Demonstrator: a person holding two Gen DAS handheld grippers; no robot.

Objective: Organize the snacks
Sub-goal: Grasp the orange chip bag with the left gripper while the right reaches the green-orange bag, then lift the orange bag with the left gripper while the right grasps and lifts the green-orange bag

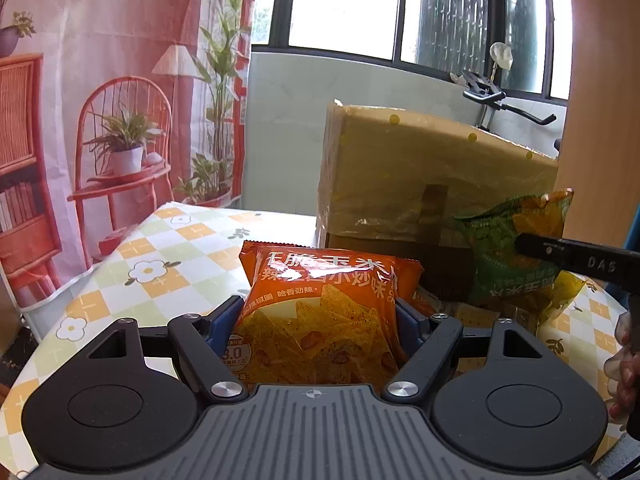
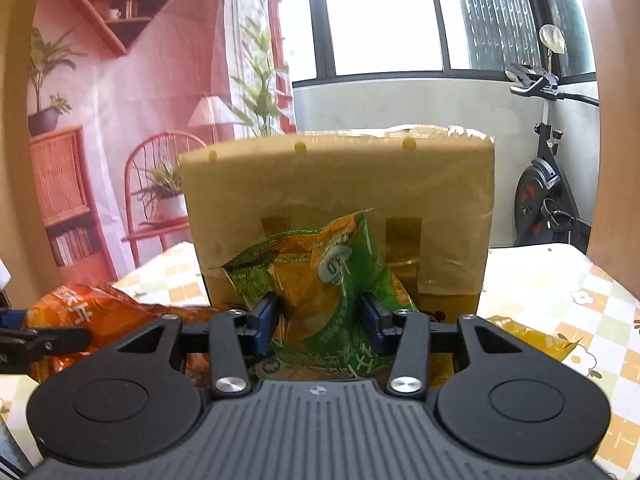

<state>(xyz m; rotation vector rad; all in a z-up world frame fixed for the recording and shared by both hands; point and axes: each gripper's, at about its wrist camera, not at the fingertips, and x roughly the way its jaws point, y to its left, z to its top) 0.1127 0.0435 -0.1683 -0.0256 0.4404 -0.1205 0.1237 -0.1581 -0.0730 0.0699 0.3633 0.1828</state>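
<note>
My left gripper [image 1: 320, 316] clamped on orange chip bag [image 1: 324, 312]: puffy, glossy, white lettering, printed chips, held upright above checkered tablecloth [image 1: 160, 264]. My right gripper [image 2: 320, 316] clamped on green chip bag [image 2: 316, 280]: crinkled, green-and-orange, top edge tilted, held just before cardboard box [image 2: 340, 200]. Box tall, tan, taped, standing on table. Orange bag left of green one, near it.

a cardboard box [image 1: 432, 176] stands on the checkered-cloth table [image 1: 160, 256].
</note>
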